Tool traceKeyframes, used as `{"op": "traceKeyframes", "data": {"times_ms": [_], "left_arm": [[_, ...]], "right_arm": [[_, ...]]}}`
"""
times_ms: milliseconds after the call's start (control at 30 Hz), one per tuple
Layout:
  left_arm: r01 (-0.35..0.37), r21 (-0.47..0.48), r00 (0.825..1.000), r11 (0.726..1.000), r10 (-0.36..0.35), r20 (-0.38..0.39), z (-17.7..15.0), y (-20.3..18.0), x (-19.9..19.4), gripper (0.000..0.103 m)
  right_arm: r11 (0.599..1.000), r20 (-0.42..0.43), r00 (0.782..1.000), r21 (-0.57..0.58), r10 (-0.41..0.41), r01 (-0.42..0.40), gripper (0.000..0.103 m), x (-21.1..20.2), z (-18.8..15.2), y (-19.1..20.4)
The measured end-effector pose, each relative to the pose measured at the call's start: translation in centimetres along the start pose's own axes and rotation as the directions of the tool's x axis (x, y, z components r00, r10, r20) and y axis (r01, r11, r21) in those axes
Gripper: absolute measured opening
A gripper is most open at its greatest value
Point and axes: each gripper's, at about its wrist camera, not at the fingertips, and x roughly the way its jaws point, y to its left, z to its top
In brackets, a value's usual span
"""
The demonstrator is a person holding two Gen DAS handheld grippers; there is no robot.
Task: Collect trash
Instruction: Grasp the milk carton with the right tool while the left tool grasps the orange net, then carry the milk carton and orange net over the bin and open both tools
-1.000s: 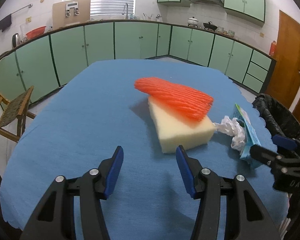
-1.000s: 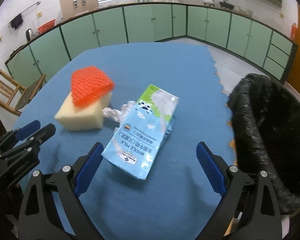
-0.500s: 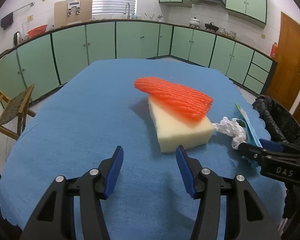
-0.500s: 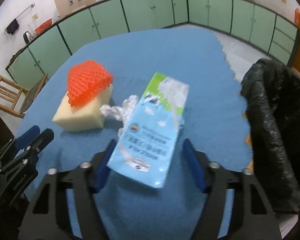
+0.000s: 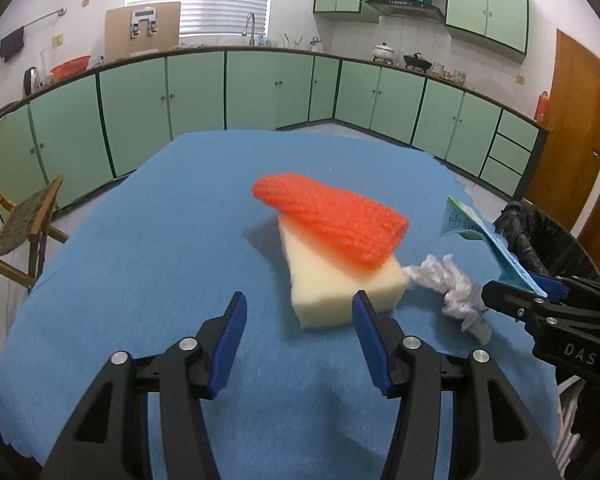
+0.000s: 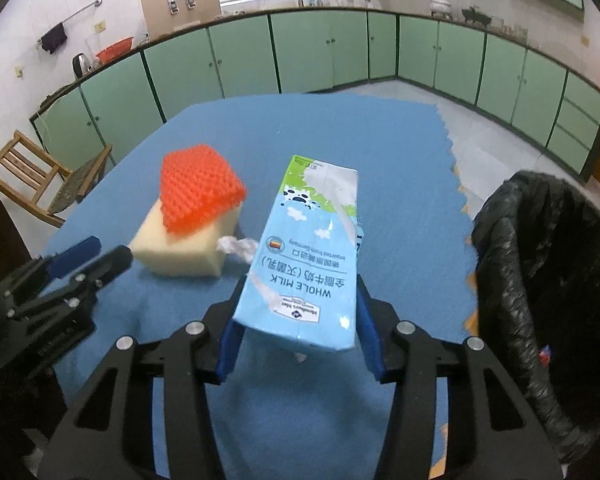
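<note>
Milk carton [image 6: 312,256] tilted above the blue worktop [image 6: 400,152] near its right edge, right gripper [image 6: 300,320] jaws closing on its sides, black-lined bin [image 6: 548,280] just beyond that edge, left gripper [image 5: 300,340] jaws half open, empty, bare cloth ahead, sponge [image 5: 340,288] beside.

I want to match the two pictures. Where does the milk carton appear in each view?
Left wrist view: the milk carton is at the right edge, seen edge-on, tilted up off the table.
Right wrist view: the milk carton is at the centre, between the closing right gripper fingers.
Shared landmark: the orange net on the foam block.
</note>
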Motion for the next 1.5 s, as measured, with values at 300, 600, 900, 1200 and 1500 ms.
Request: {"op": "traceKeyframes", "data": {"times_ms": [300,600,900,1200,1500], "left_arm": [[0.021,-0.001,1.0,1.0,-0.021,0.023,2.3,-1.4,1.0,0.053],[0.015,0.014,1.0,1.0,-0.015,0.012,3.9,-3.1,3.9,0.053],[0.011,0.029,1.0,1.0,-0.01,-0.03,4.0,-3.6,6.7,0.052],[0.059,0.035,0.998,0.998,-0.059,-0.009,4.3,-3.6,6.1,0.01],[0.1,0.023,0.991,0.995,-0.102,0.082,6.4,-3.9,2.9,0.011]], "right_arm": [[0.999,0.026,0.999,0.042,-0.019,0.018,0.047,0.2,1.6,-2.6],[0.998,0.024,1.0,0.069,-0.011,0.009,0.047,1.2,2.2,-4.0],[0.998,0.009,1.0,0.066,-0.011,0.01,0.047,2.0,2.3,-4.2],[0.998,0.014,1.0,0.062,-0.002,0.001,0.047,1.8,2.2,-3.9],[0.998,0.074,0.997,0.059,-0.002,-0.002,0.046,-0.4,3.4,-4.1]]}}
